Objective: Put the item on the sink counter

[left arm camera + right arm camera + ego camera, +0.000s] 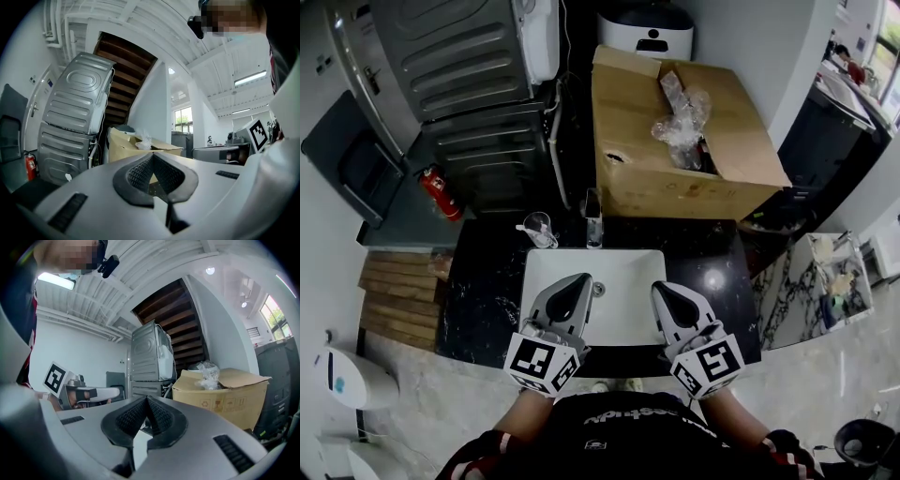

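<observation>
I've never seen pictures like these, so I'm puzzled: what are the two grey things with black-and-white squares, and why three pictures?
They are grabbers that a person holds: the left gripper and the right gripper. One picture comes from a camera on the person's head, looking down. The other two come from cameras riding on each gripper, looking along its jaws. Below is a white sink in a black counter, with a faucet, a clear cup and a cardboard box behind it. Both grippers are shut and hold nothing.
</observation>
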Demonstrator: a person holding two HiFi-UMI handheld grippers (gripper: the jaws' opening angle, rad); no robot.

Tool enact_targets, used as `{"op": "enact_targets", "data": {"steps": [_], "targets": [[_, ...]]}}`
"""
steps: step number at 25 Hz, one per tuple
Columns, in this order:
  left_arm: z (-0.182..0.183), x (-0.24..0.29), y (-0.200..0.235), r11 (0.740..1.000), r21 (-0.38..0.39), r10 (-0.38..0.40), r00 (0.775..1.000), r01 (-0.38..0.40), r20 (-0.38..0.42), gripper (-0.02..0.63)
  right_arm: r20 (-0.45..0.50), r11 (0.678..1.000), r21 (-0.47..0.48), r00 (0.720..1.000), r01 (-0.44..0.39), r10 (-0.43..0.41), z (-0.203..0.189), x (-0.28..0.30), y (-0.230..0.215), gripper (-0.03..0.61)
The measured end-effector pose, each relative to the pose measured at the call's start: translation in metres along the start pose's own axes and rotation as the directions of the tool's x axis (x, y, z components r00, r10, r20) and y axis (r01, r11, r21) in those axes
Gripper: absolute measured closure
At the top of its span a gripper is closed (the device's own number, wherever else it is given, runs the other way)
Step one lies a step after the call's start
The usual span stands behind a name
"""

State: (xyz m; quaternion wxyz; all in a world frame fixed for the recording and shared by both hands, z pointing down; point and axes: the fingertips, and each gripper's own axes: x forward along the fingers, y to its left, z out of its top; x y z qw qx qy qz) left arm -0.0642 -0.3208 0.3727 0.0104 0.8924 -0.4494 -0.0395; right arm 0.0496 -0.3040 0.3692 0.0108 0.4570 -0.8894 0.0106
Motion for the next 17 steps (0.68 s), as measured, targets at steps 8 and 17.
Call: {"op": "enact_targets", "data": {"steps": [8, 17], "targets": [[0.000, 0.000, -0.012, 1.000, -0.006, -0.025, 1.000, 0.026, 0.014, 0.600, 0.001, 1.000, -0.001, 1.000, -0.012, 0.012, 0.001, -0.006, 0.001, 0.541], [-0.002, 0.004, -0.026, 0.998, 0.017, -0.057, 0.998, 0.057, 0.014, 0.600, -0.002, 1.000, -0.002, 1.000, -0.016, 0.016, -0.001, -0.010, -0.001, 0.541]]}}
